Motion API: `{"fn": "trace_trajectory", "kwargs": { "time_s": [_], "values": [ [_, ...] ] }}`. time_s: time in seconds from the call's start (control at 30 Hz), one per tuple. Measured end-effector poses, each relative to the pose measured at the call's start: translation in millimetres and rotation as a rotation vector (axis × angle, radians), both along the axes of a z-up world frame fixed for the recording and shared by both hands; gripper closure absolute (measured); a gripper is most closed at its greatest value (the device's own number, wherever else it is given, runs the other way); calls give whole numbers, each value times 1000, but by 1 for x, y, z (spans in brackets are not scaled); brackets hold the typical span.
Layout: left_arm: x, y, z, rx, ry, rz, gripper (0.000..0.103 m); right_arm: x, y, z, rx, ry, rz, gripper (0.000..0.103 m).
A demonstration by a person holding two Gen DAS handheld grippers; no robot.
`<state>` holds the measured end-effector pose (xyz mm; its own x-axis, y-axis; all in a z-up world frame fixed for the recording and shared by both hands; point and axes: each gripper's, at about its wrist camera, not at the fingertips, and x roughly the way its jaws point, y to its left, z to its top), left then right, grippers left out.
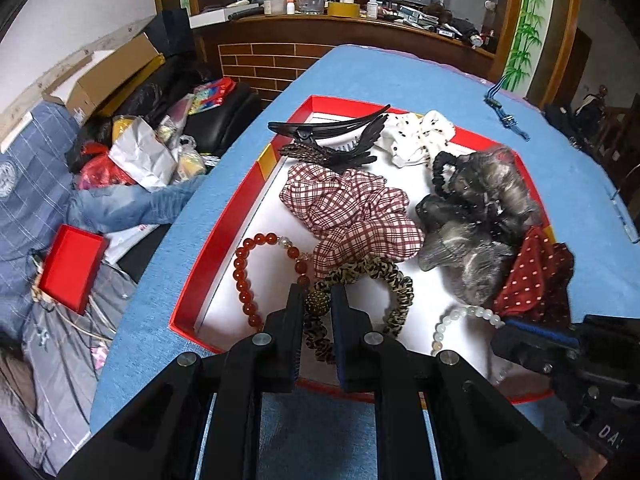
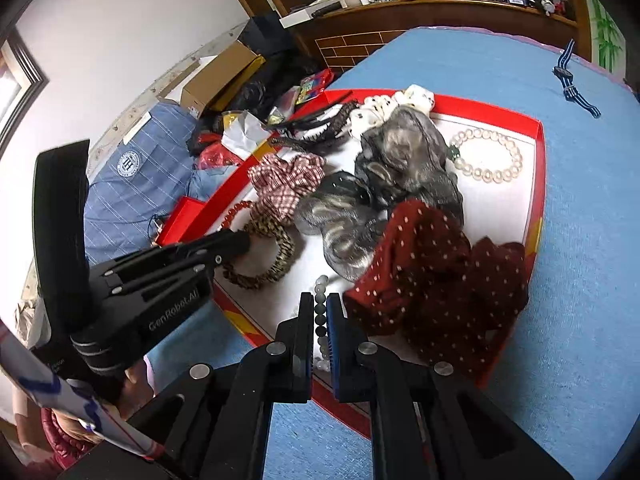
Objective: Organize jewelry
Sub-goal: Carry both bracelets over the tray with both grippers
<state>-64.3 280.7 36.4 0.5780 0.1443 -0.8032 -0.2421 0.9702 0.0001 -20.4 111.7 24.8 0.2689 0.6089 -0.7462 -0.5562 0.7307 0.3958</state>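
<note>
Left wrist: left gripper [image 1: 318, 300] clamps leopard scrunchie [image 1: 384, 280]; right gripper [image 2: 320, 312] pinches pale bead bracelet [image 2: 320, 308] (five scrunchies, three bracelets).

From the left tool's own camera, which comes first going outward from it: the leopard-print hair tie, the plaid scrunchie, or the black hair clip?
1. Leopard-print hair tie: between the left tool's fingers.
2. Plaid scrunchie: just beyond, mid-tray.
3. Black hair clip: by the tray's far edge.

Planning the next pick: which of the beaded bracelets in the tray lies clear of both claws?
The large pearl-white bracelet at the tray's far right. The pale grey-green bracelet sits between the right claw's fingers, and the red bracelet lies beside the left claw.
</note>
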Motion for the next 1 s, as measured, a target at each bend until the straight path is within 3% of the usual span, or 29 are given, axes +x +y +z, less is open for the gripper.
{"fn": "trace_trajectory", "kwargs": {
  "time_s": [0.43, 1.0],
  "values": [
    [3, -20, -7, 124, -29, 22, 90, -2, -3, -14, -42, 14, -8, 95],
    [1, -24, -7, 185, -54, 40, 90, -8, -4, -13, -48, 6, -10, 95]
  ]
}}
